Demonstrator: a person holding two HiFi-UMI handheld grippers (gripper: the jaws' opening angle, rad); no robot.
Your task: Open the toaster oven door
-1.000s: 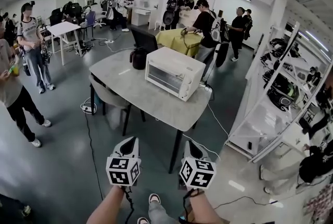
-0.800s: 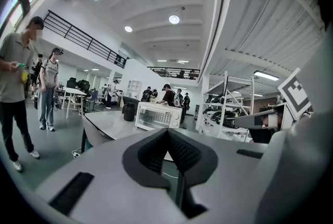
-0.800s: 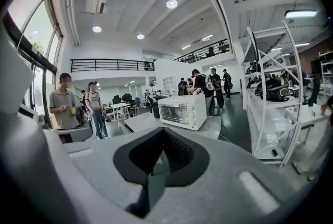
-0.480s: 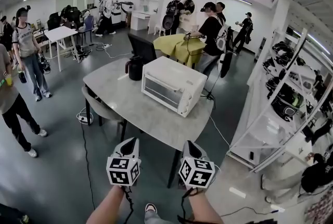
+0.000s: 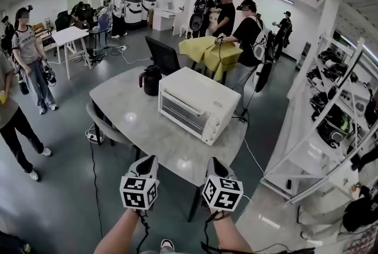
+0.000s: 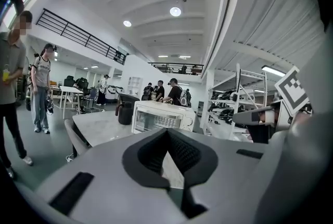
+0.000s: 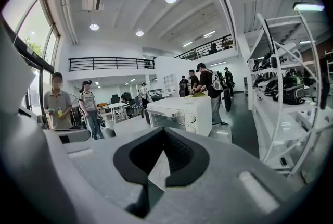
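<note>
A white toaster oven [image 5: 195,107] with its glass door closed stands on the grey table [image 5: 124,111], door facing front-left, knobs at its right end. My left gripper [image 5: 146,162] and right gripper [image 5: 216,163] are side by side at the near table edge, well short of the oven, both pointing toward it. Neither holds anything. The oven [image 6: 158,116] shows ahead over the shut left gripper [image 6: 167,134] in the left gripper view. The oven [image 7: 179,113] also lies beyond the right gripper [image 7: 164,133], whose pads meet.
A black kettle [image 5: 150,80] and a dark monitor [image 5: 162,53] stand behind the oven. A grey chair [image 5: 100,123] is tucked in at the table's left. White shelving [image 5: 331,123] lines the right side. Several people stand around, and cables [image 5: 94,158] cross the floor.
Both grippers have been carried forward together. The table and the oven have come closer and lower in the head view. The jaws look the same.
</note>
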